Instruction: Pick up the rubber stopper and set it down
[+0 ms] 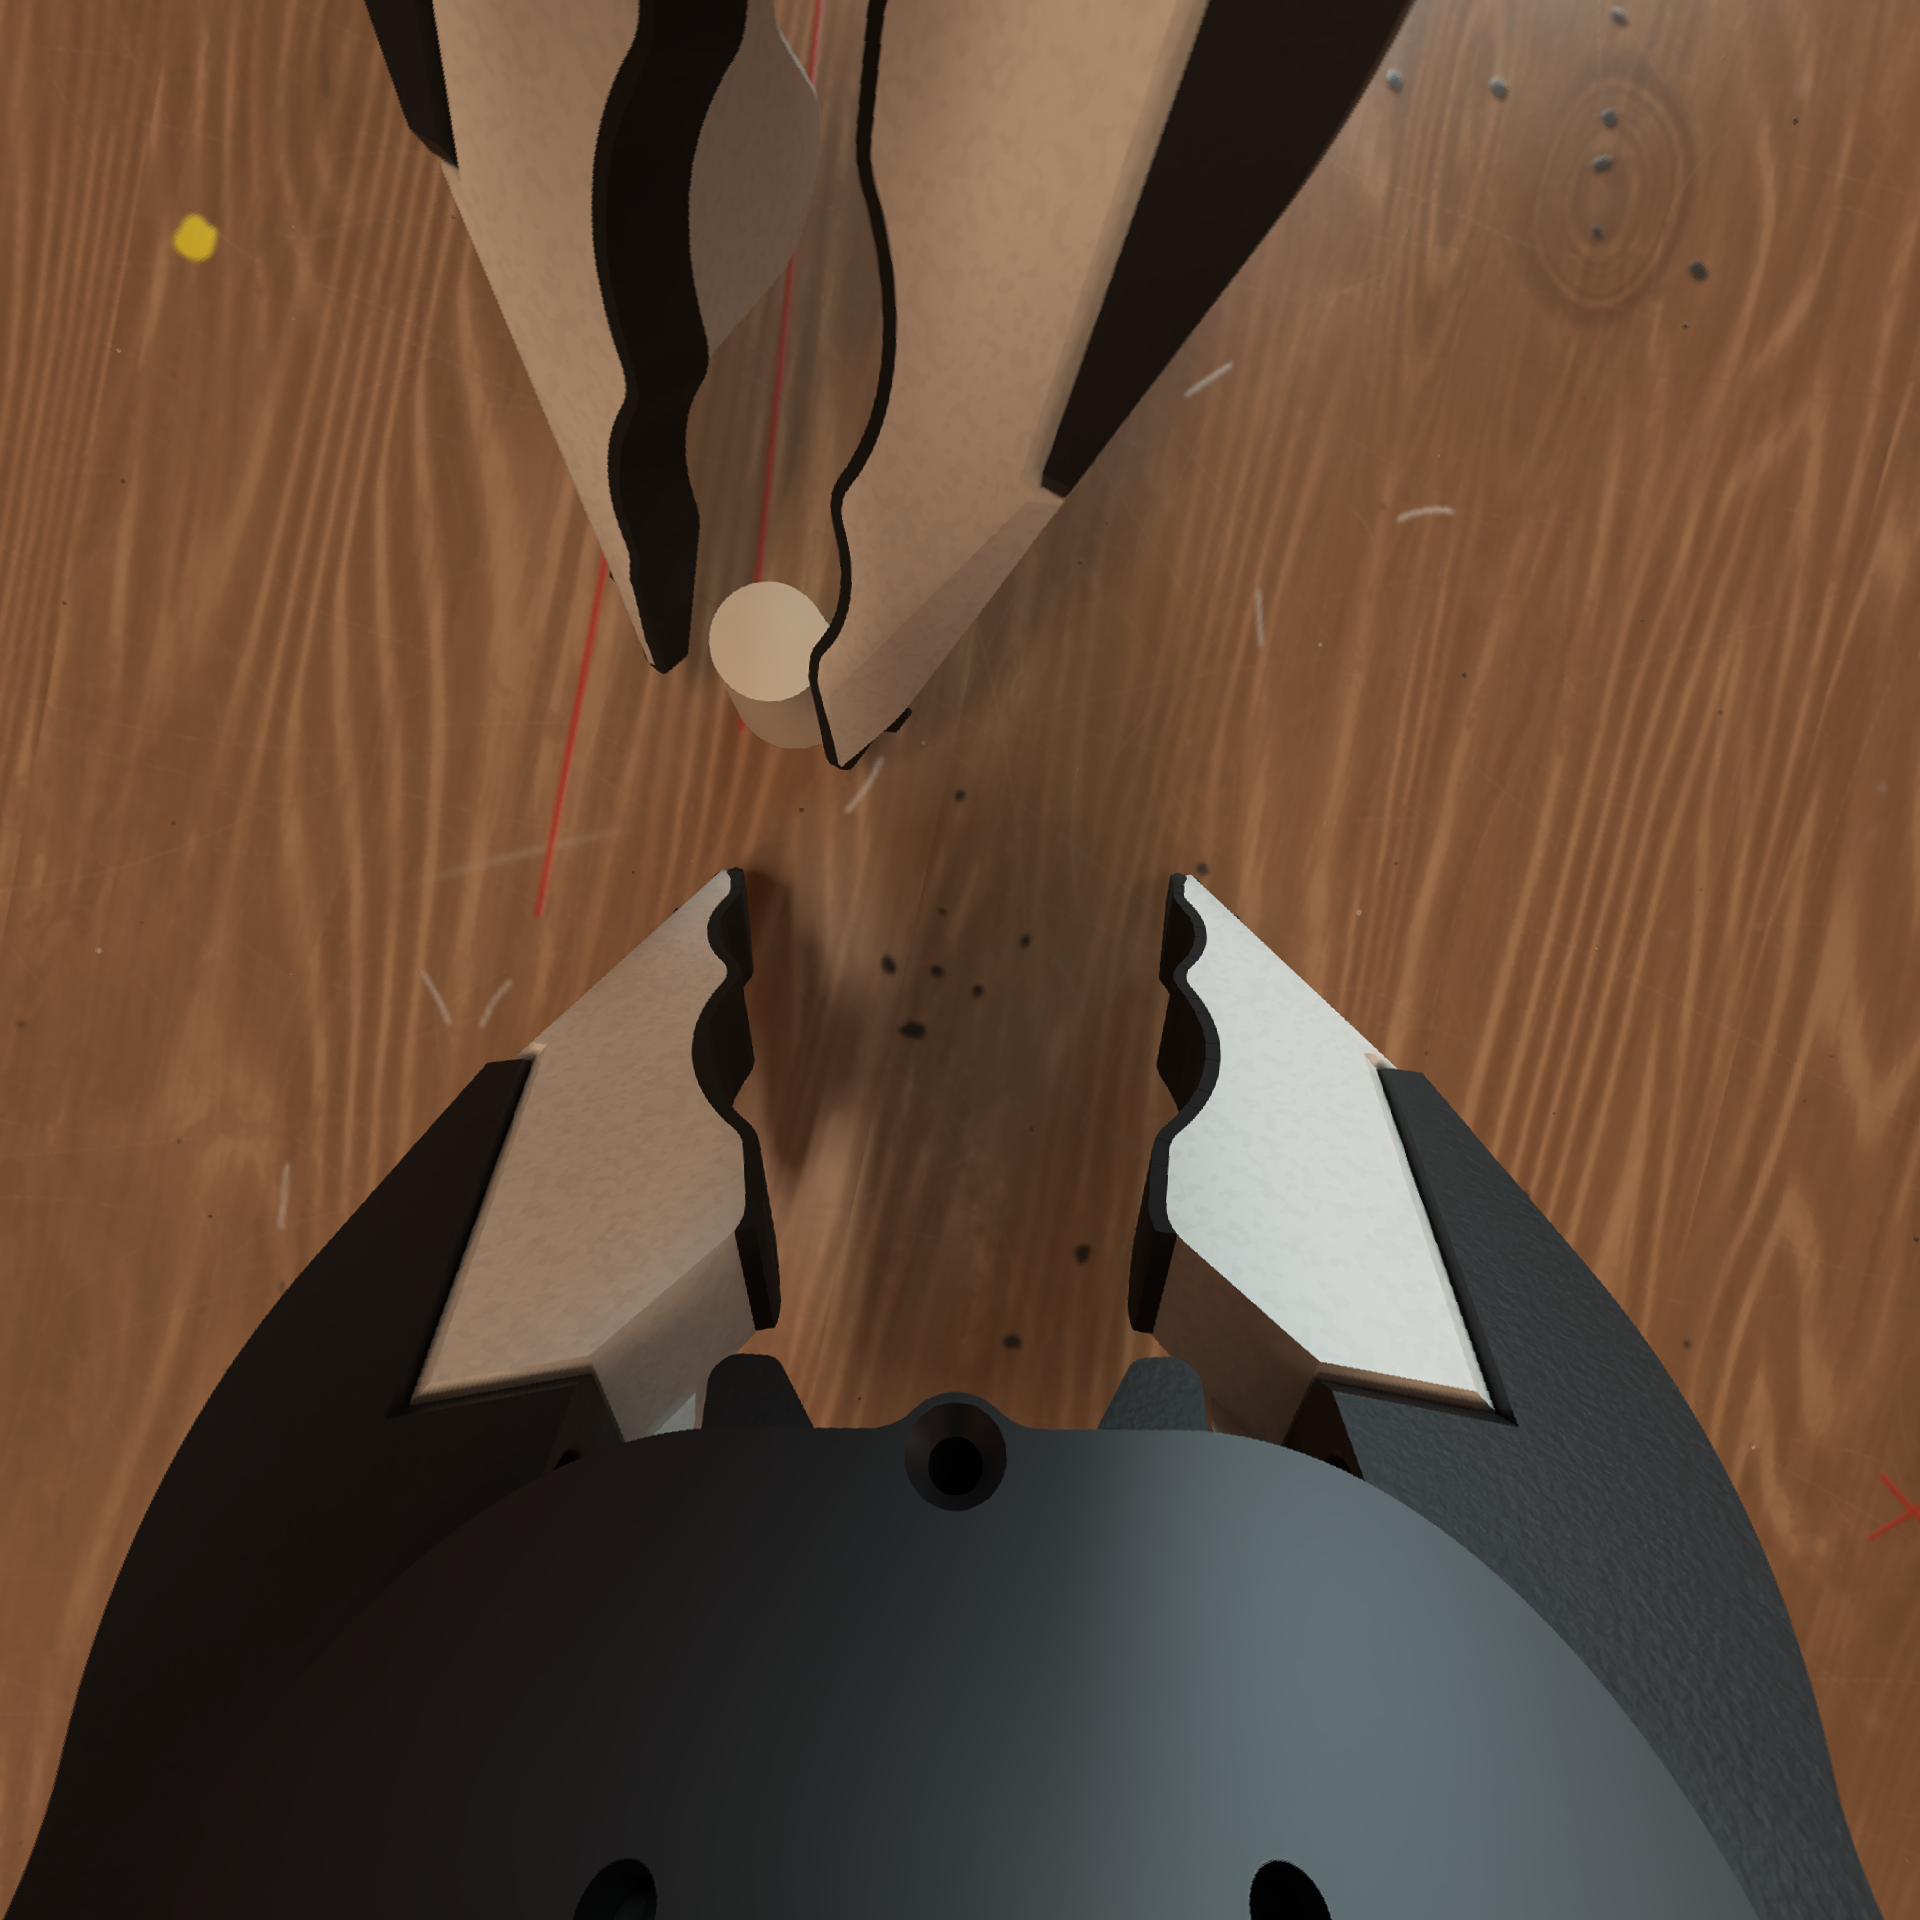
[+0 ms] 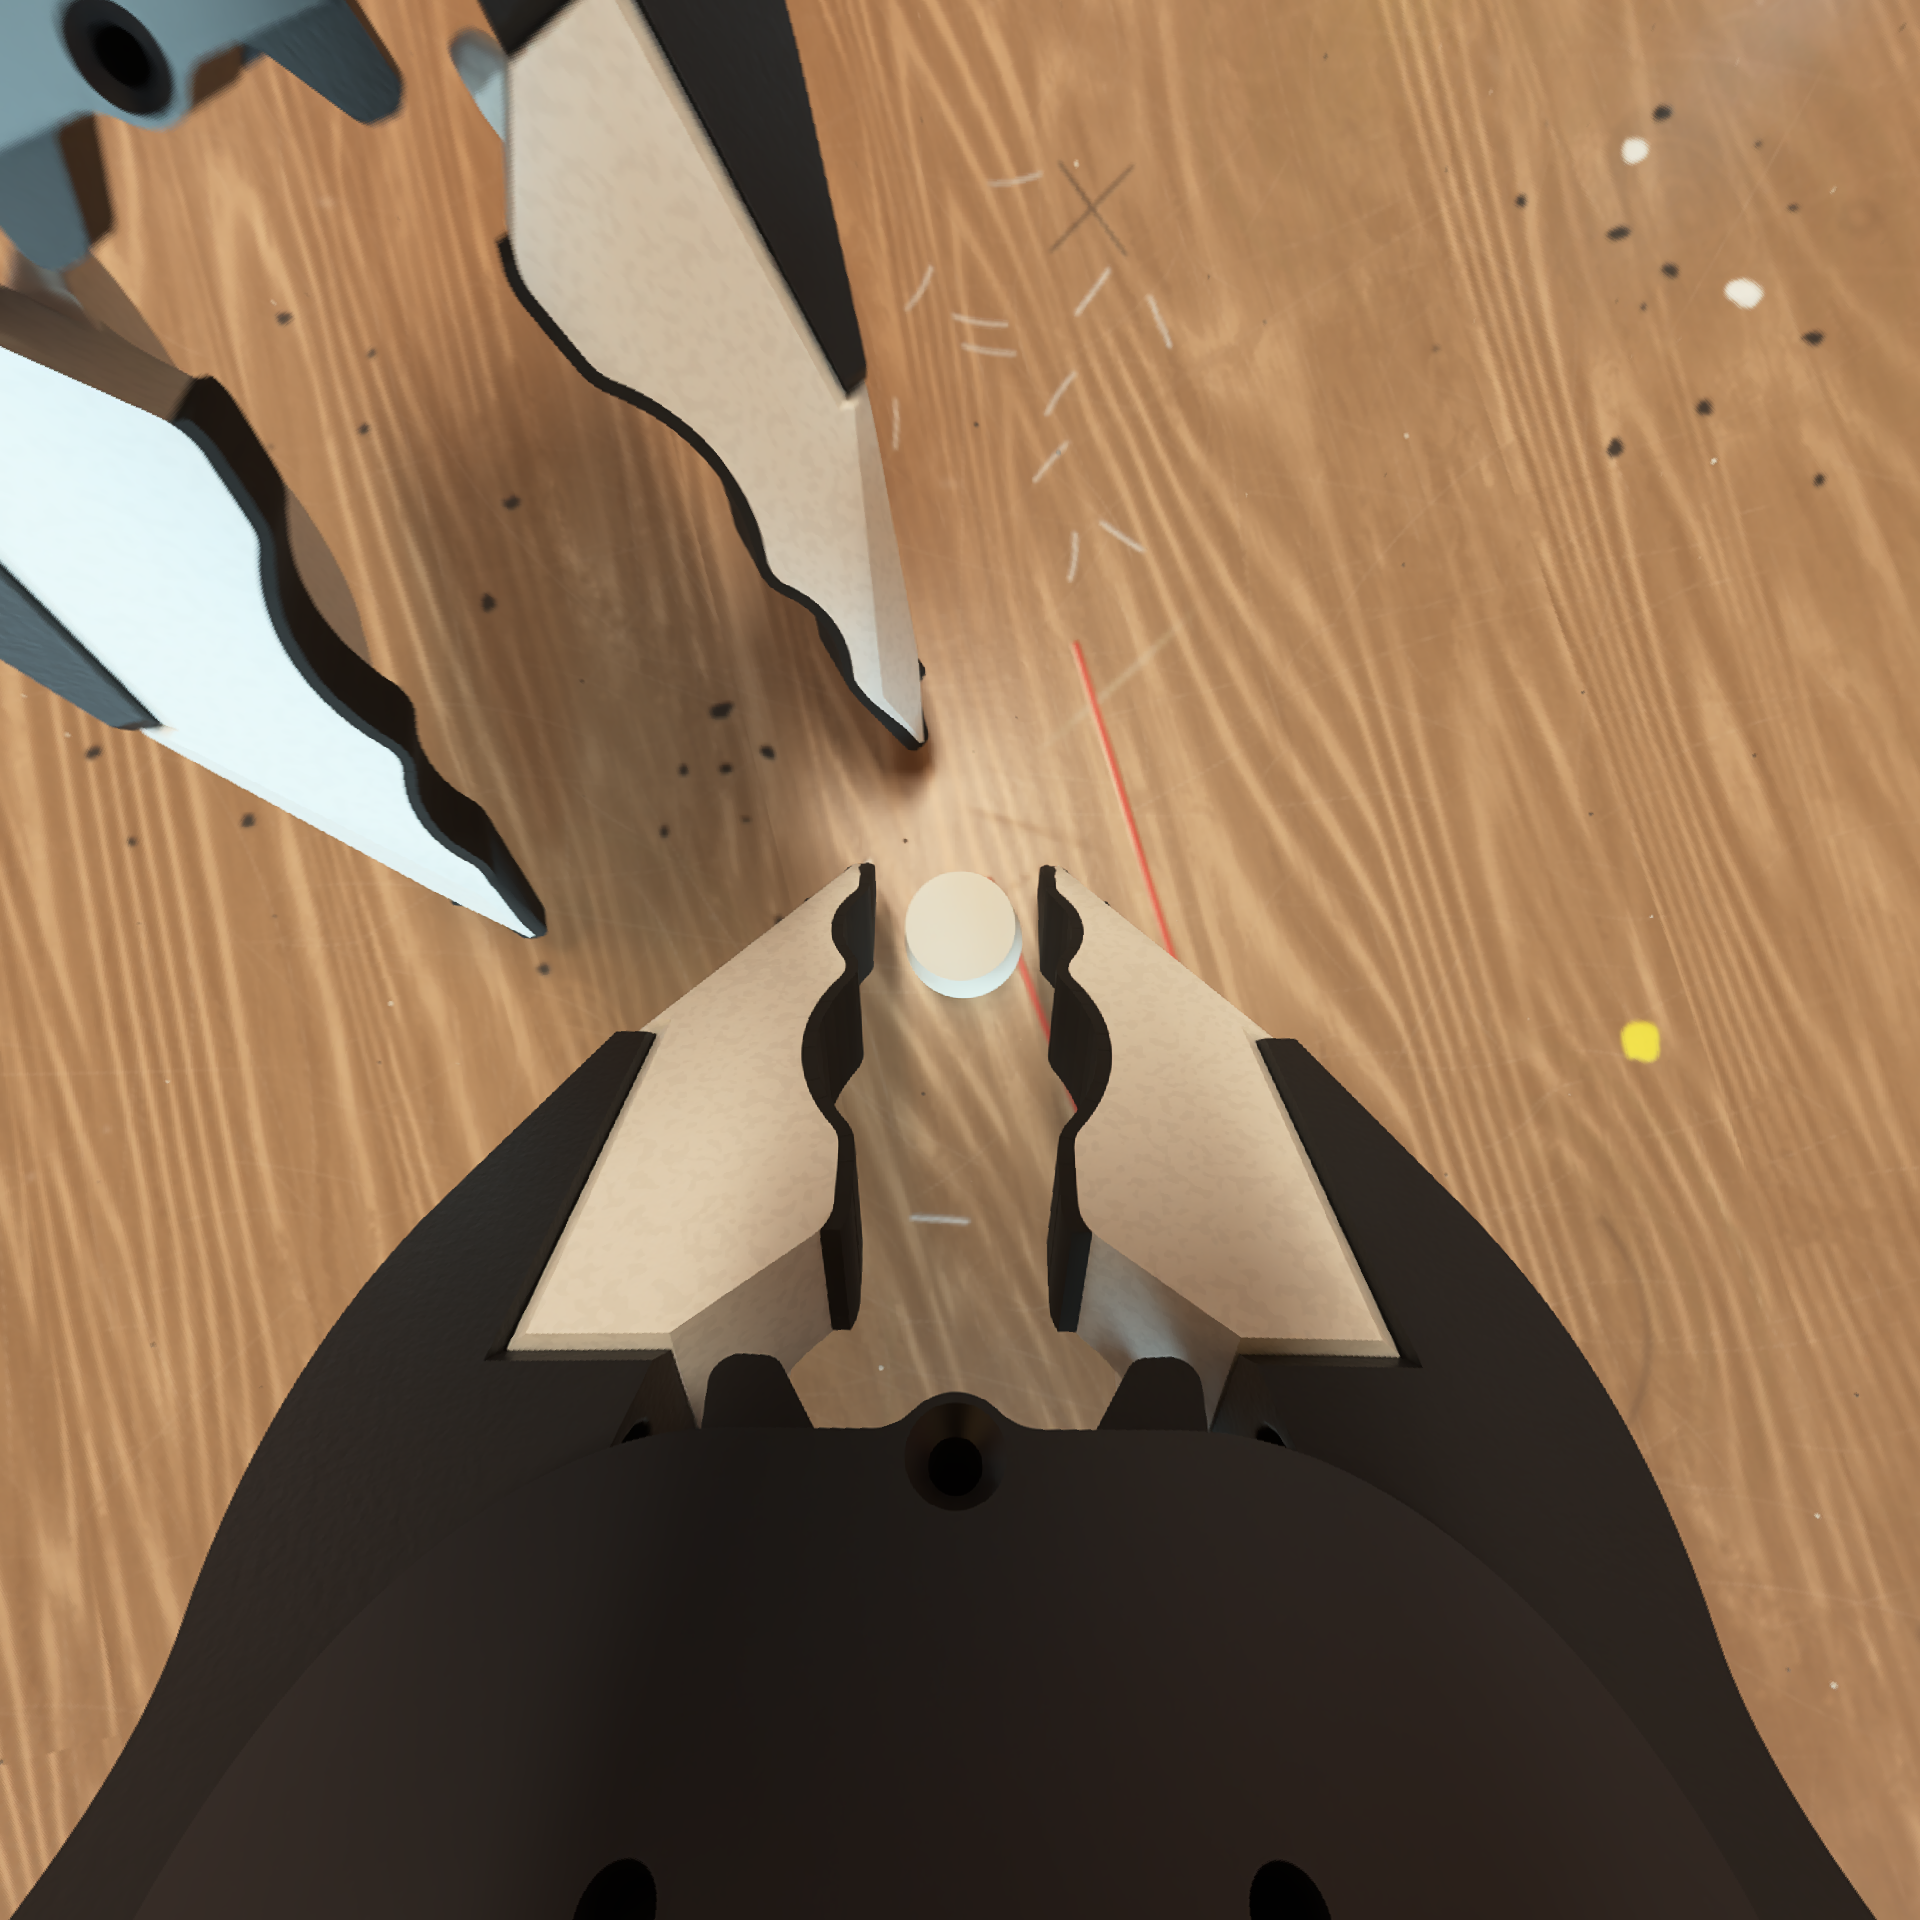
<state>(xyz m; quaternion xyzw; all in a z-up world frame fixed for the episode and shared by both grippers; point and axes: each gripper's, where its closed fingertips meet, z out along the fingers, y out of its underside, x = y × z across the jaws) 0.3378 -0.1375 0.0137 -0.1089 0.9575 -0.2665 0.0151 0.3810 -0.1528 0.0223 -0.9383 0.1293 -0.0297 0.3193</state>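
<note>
The rubber stopper (image 2: 961,933) is a short pale cylinder standing upright on the wooden table (image 2: 1455,727). My right gripper (image 2: 956,883) is open, with one fingertip on each side of the stopper and a narrow gap on both sides. In the left wrist view the stopper (image 1: 764,649) sits between the tips of the right gripper (image 1: 753,707), which reaches down from the top; one fingertip looks very close to it or touching. My left gripper (image 1: 956,883) is open wide and empty, just short of the stopper. It also shows in the right wrist view (image 2: 722,831).
A thin red line (image 2: 1117,769) runs across the table beside the stopper. A yellow dot (image 2: 1640,1041) lies to the right, and dark specks (image 2: 717,748) and pale scratches (image 2: 1081,301) are scattered on the wood. The two grippers' fingertips are close together.
</note>
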